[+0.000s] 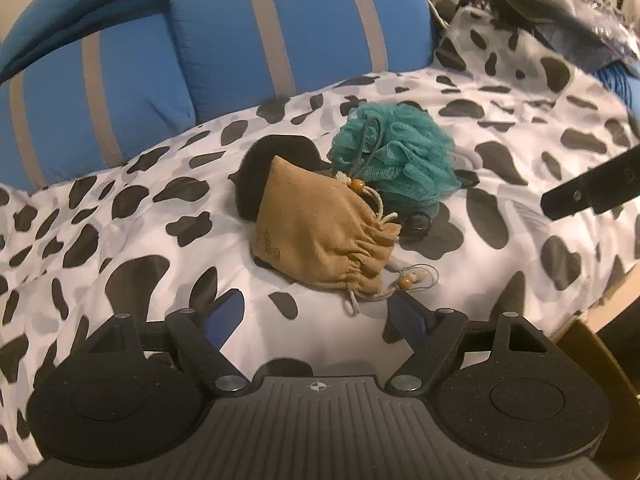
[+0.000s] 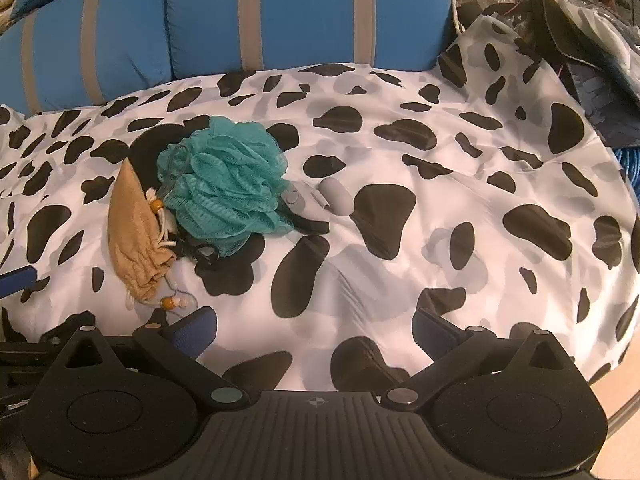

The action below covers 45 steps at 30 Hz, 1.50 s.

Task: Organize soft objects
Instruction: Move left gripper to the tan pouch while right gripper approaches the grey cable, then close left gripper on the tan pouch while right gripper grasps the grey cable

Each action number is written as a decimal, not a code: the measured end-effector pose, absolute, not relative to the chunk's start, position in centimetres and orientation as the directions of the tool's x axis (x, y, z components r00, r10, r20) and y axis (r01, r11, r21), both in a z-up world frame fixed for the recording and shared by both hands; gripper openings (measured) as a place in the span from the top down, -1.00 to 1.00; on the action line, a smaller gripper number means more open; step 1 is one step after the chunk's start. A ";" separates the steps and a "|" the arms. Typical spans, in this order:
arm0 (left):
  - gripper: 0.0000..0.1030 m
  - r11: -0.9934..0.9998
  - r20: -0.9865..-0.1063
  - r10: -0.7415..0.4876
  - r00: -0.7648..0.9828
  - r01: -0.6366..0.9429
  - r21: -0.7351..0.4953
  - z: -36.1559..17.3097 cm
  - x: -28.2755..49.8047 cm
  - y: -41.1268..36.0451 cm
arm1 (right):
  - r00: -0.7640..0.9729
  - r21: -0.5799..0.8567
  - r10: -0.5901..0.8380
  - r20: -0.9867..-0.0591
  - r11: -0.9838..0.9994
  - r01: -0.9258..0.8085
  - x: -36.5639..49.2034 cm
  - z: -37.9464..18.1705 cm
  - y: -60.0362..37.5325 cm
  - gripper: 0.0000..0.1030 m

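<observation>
Two soft things sit heaped together near the middle of the bed, on its white sheet with black cow-print patches (image 2: 400,152): a tan drawstring cloth pouch with wooden beads on its cords (image 1: 320,236) and a teal mesh bath pouf (image 1: 396,152). The pouch leans against a dark round object (image 1: 260,168) that is mostly hidden behind it, and the pouf touches the pouch at its gathered mouth. From the right wrist view a small grey rounded item (image 2: 336,196) and some dark straps lie just beside the pouf; what they are I cannot tell.

The left claw (image 1: 316,318) stands open with nothing between its blue pads, poised just short of the pouch's cords. The right claw (image 2: 316,328) is also open and empty, over bare sheet, well apart from the pile.

Judging by this, the sorting has hardly begun: everything lies in one cluster, nothing is gripped, and no separate pile or container shows. The pouch looks the likely first pick for the left claw. Blue cushions with grey stripes (image 1: 280,20) line the back.
</observation>
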<state>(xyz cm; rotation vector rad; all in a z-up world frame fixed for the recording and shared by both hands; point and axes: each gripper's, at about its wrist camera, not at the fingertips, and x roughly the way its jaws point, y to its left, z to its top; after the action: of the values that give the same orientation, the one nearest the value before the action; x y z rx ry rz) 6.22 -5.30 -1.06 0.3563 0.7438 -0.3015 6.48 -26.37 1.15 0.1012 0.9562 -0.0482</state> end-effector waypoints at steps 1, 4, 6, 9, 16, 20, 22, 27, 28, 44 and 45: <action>-0.56 0.893 -0.703 -0.138 0.698 0.395 0.217 -1.3 6.6 -5.6 | 0.575 0.068 0.006 -0.818 0.994 0.087 6.7 1.1 -26.5 -1.00; -0.56 0.880 -0.703 -0.136 0.698 0.412 0.238 -2.1 7.4 -6.4 | 0.567 0.074 0.007 -0.823 0.993 0.095 7.4 0.8 -26.9 -1.00; -0.55 0.870 -0.705 -0.134 0.696 0.423 0.253 -2.6 8.1 -7.0 | 0.562 0.077 0.007 -0.827 0.992 0.102 7.9 0.7 -27.2 -1.00; -0.55 0.861 -0.716 -0.118 0.688 0.431 0.272 -3.4 9.2 -7.8 | 0.557 0.084 0.006 -0.830 0.990 0.114 8.4 0.5 -27.7 -1.00; -0.55 0.817 -0.734 -0.072 0.675 0.463 0.345 -5.2 11.2 -10.3 | 0.549 0.095 0.010 -0.835 0.987 0.126 9.6 0.3 -28.5 -1.00; -0.53 0.818 -0.744 -0.070 0.665 0.465 0.339 -5.7 12.2 -10.7 | 0.541 0.099 0.009 -0.841 0.986 0.137 10.0 0.1 -28.9 -1.00; -0.38 0.828 -0.741 -0.074 0.667 0.455 0.327 -5.6 12.5 -10.6 | 0.538 0.104 0.012 -0.843 0.984 0.142 10.3 0.0 -28.9 -1.00; 0.54 0.882 -0.755 -0.060 0.653 0.389 0.267 -4.8 13.2 -9.2 | 0.541 0.103 0.015 -0.841 0.986 0.133 10.5 0.0 -28.7 -1.00; 0.59 0.895 -0.760 -0.064 0.647 0.374 0.243 -4.6 13.3 -8.7 | 0.542 0.103 0.016 -0.841 0.986 0.132 10.5 0.0 -28.6 -1.00; 0.73 0.955 -0.707 -0.164 0.688 0.291 0.062 1.3 11.7 -4.2 | 0.592 0.121 0.056 -0.804 0.990 0.071 10.5 0.7 -27.1 -1.00; 0.73 0.956 -0.703 -0.173 0.690 0.289 0.048 1.6 11.4 -3.8 | 0.596 0.121 0.061 -0.800 0.991 0.062 10.5 0.7 -26.9 -1.00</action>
<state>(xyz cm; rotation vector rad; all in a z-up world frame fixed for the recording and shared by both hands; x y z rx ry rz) 11.41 -3.80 1.61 0.1594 0.7679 -0.2592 10.55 -26.92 0.73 0.1413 0.9328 -0.0005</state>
